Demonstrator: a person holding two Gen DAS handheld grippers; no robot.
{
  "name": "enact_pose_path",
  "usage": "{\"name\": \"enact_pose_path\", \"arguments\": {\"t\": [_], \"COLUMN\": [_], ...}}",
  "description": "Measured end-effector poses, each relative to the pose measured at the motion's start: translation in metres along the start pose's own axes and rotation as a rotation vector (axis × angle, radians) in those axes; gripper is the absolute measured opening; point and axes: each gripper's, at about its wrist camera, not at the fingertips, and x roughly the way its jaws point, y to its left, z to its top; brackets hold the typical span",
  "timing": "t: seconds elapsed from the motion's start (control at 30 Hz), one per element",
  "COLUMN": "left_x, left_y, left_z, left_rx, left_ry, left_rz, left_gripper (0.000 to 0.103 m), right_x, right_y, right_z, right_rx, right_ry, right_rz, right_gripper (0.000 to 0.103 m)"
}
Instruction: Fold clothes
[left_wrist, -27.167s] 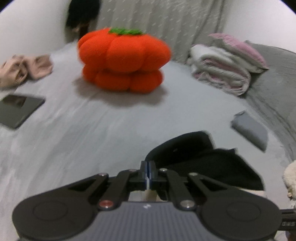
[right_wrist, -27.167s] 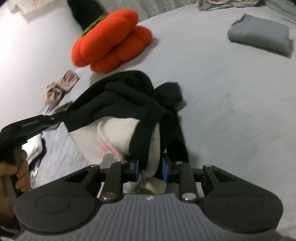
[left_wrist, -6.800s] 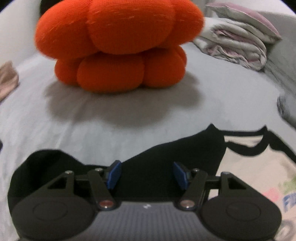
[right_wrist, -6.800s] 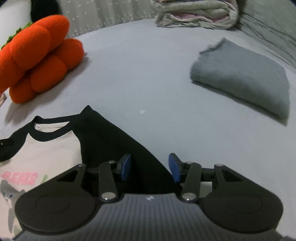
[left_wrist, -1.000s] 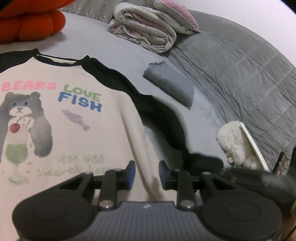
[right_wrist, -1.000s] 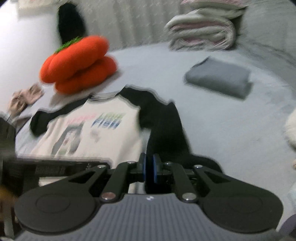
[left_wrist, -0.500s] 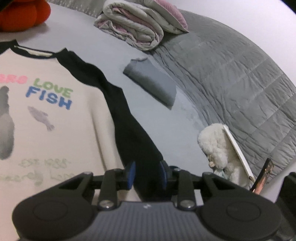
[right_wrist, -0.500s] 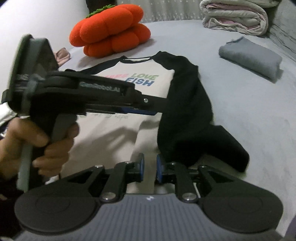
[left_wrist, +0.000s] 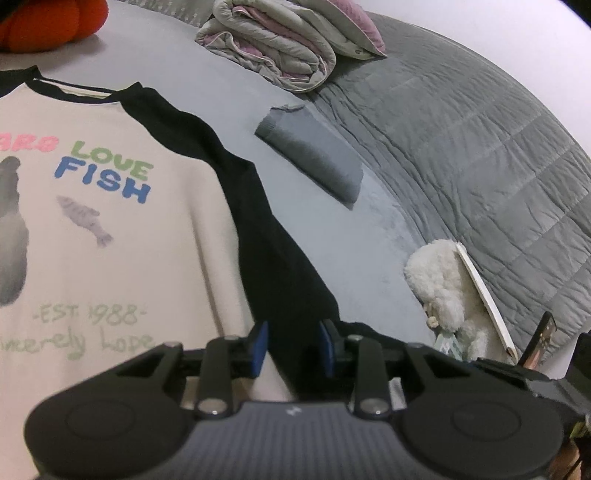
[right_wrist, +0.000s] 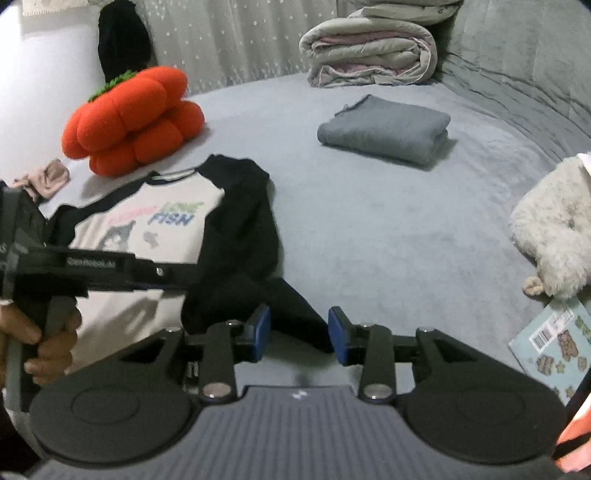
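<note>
Surfaces: nearly all soft cloth, matt.
Sweatshirt (left_wrist: 122, 236) smooth knit; bed (right_wrist: 388, 229) velvety; orange cushion (right_wrist: 133, 118) plush; far-right quilt (left_wrist: 480, 155) stitched; tongs (right_wrist: 299, 334) matt black plastic.

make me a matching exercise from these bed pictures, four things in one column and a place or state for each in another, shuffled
Things:
1. cream sweatshirt with black sleeves
2. folded grey knit garment
3. orange plush pumpkin
4. rolled grey and pink quilt

Places or states:
A. spread flat, print side up
B. at the far end of the bed by the curtain
C. beyond the sweatshirt's collar
D. neat rectangle, apart from the sweatshirt, on its right-sleeve side

Pairs: 1-A, 2-D, 3-C, 4-B
</note>
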Motion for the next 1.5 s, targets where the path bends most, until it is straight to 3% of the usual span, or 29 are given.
{"name": "enact_pose_path", "arguments": {"t": [0.13,0.17,0.2,0.23,0.37,0.5,0.63,0.7,0.73,0.77,0.8,0.83,0.93,1.2,1.37,1.5], "left_x": [-0.005,-0.007,-0.009,-0.012,-0.003,0.020,0.052,0.062,0.067,0.071,0.075,0.080,0.093,0.112,0.143,0.162], "left_y": [0.001,0.002,0.003,0.004,0.010,0.011,0.004,0.001,0.000,-0.001,-0.002,-0.003,-0.007,-0.022,-0.024,-0.029], "left_z": [0.012,0.019,0.025,0.032,0.064,0.094,0.114,0.118,0.120,0.121,0.123,0.125,0.129,0.158,0.166,0.166], "left_rx": [-0.003,-0.004,-0.006,-0.008,-0.045,-0.093,-0.085,-0.088,-0.093,-0.097,-0.102,-0.107,-0.121,-0.209,-0.277,-0.243], "left_ry": [-0.005,-0.014,-0.022,-0.030,-0.033,-0.003,0.057,0.078,0.087,0.095,0.104,0.112,0.137,0.058,0.029,0.005], "left_rz": [0.023,0.039,0.055,0.071,0.119,0.149,0.193,0.217,0.226,0.235,0.244,0.253,0.280,0.199,0.115,0.115], "left_gripper": [0.036,0.039,0.046,0.051,0.054,0.054,0.053,0.051,0.043,0.034,0.011,0.004,0.003,0.003,0.002,0.002], "right_x": [0.009,0.011,0.013,0.012,0.003,-0.004,-0.003,-0.002,-0.002,-0.001,-0.001,-0.001,0.000,0.003,0.037,0.065], "right_y": [0.005,0.005,0.006,0.005,0.005,0.013,0.010,0.006,0.004,0.001,-0.001,-0.004,-0.012,-0.034,-0.064,-0.089], "right_z": [-0.004,-0.004,-0.004,-0.002,0.007,0.015,0.025,0.029,0.032,0.034,0.037,0.041,0.052,0.082,0.101,0.117], "right_rx": [-0.067,-0.085,-0.100,-0.105,-0.121,-0.189,-0.192,-0.178,-0.171,-0.163,-0.156,-0.149,-0.126,-0.065,-0.088,-0.107], "right_ry": [0.024,0.029,0.032,0.030,-0.015,-0.084,-0.105,-0.108,-0.110,-0.111,-0.115,-0.119,-0.133,-0.168,-0.056,0.040], "right_rz": [-0.056,-0.084,-0.113,-0.138,-0.211,-0.343,-0.377,-0.387,-0.393,-0.398,-0.420,-0.447,-0.526,-0.736,-0.868,-0.972], "right_gripper": [0.036,0.030,0.007,0.001,0.001,0.001,0.001,0.001,0.001,0.001,0.001,0.001,0.000,0.000,0.000,0.000]}}
